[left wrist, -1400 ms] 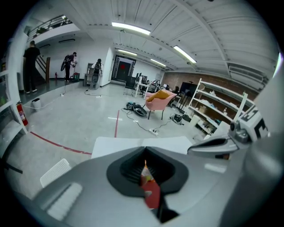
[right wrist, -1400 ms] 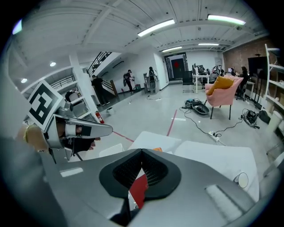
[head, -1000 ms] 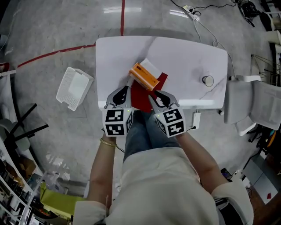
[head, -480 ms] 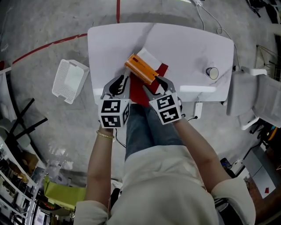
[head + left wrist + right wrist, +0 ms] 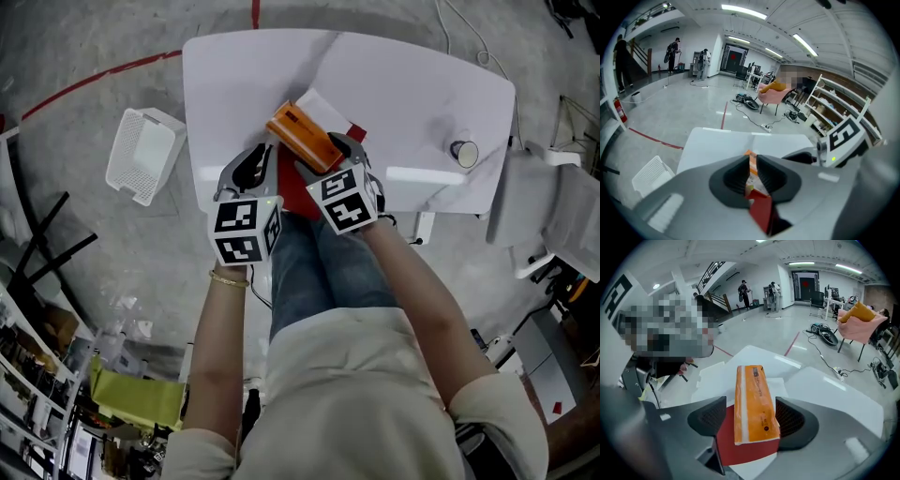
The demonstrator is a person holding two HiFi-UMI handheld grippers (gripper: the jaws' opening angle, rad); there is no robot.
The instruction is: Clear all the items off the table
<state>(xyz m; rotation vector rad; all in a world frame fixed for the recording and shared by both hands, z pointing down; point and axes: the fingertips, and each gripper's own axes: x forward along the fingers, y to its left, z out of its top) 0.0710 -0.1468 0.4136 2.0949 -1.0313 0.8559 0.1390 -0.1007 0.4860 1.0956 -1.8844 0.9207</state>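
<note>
The left gripper (image 5: 752, 165) hangs at the near edge of the white worktop (image 5: 403, 84), just left of the flat red cover (image 5: 292, 192). Its jaws have just parted to a thin slit and clamp nothing; orange shows through the gap. The long orange rectangular box (image 5: 302, 138) lies on that red cover, its long axis running from near-right to far-left, with a white paper sheet (image 5: 326, 106) just beyond it. The right gripper (image 5: 752, 404) is the better placed. Its jaws have just been opening and stand wide apart, one on each long side of the box's near end, with the pads not pressing on it. The box points straight away along those jaws, so closing across its narrow width looks the natural move. A small round object (image 5: 462, 152) sits well apart on the right.
</note>
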